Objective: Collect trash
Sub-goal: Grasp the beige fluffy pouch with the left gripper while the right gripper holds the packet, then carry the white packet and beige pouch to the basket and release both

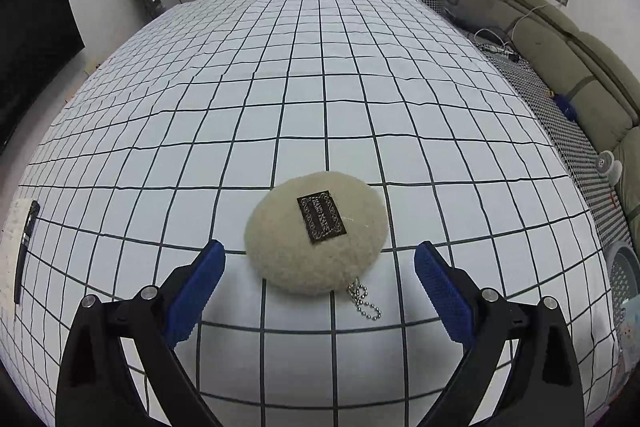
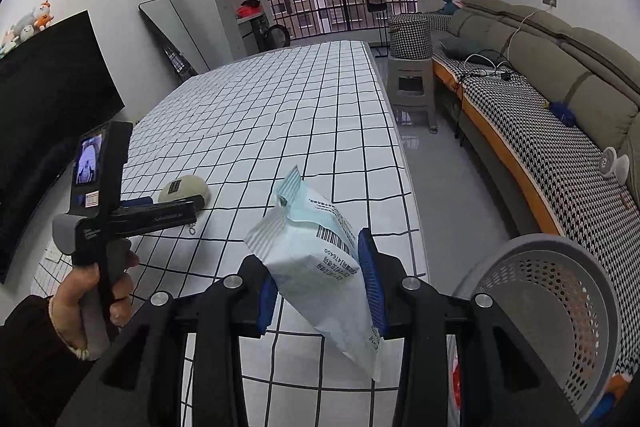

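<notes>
My right gripper jaws clench a crinkled white-and-pale-blue plastic packet, lifted above the grid-checked tablecloth; a grey perforated plastic basket sits right of them. My left gripper jaws gape around a round cream fleece pouch.

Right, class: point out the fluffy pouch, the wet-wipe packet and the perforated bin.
fluffy pouch (image 1: 316, 233): left wrist view, on its dark label.
wet-wipe packet (image 2: 320, 275): right wrist view, mid-body, between the right tongs' blue pads.
perforated bin (image 2: 560, 307): right wrist view, on its inner perforated wall.
</notes>
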Available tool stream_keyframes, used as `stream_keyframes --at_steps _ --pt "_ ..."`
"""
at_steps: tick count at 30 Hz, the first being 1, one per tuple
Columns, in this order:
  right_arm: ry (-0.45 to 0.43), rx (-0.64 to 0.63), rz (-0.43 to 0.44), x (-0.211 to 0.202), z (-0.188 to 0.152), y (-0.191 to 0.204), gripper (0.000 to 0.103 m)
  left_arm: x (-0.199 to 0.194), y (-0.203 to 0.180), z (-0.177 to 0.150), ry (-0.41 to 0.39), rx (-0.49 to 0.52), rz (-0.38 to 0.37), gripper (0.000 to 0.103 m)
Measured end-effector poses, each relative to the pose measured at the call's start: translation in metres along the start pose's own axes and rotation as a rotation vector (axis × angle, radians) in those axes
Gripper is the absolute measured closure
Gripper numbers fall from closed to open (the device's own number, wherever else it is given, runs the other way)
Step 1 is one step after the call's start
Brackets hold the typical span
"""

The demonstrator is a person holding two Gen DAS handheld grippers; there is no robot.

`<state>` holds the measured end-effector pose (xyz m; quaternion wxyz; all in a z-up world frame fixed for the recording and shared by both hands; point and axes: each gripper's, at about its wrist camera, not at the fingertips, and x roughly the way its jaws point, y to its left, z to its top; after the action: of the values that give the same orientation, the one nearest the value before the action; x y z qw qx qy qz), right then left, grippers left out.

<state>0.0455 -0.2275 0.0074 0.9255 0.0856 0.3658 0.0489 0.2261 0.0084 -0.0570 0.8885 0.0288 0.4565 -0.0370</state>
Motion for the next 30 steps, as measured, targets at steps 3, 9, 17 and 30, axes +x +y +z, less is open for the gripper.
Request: stream_keyframes --at_steps 3,9,17,30 --pt "0.008 -0.002 0.007 0.003 0.000 0.001 0.067 0.008 -0.003 0.005 -0.006 0.012 0.012 0.014" --pt "0.016 -0.001 0.018 0.006 0.000 0.003 0.067 0.018 -0.004 0.012 0.007 0.016 0.021 0.026" --pt "0.016 -0.007 0.022 0.005 -0.001 0.007 0.067 0.011 0.009 0.003 0.002 -0.001 -0.002 0.038" --pt "-0.001 0.002 0.012 -0.020 -0.018 0.010 0.067 -0.084 -0.008 -0.031 -0.129 0.062 -0.046 0.038"
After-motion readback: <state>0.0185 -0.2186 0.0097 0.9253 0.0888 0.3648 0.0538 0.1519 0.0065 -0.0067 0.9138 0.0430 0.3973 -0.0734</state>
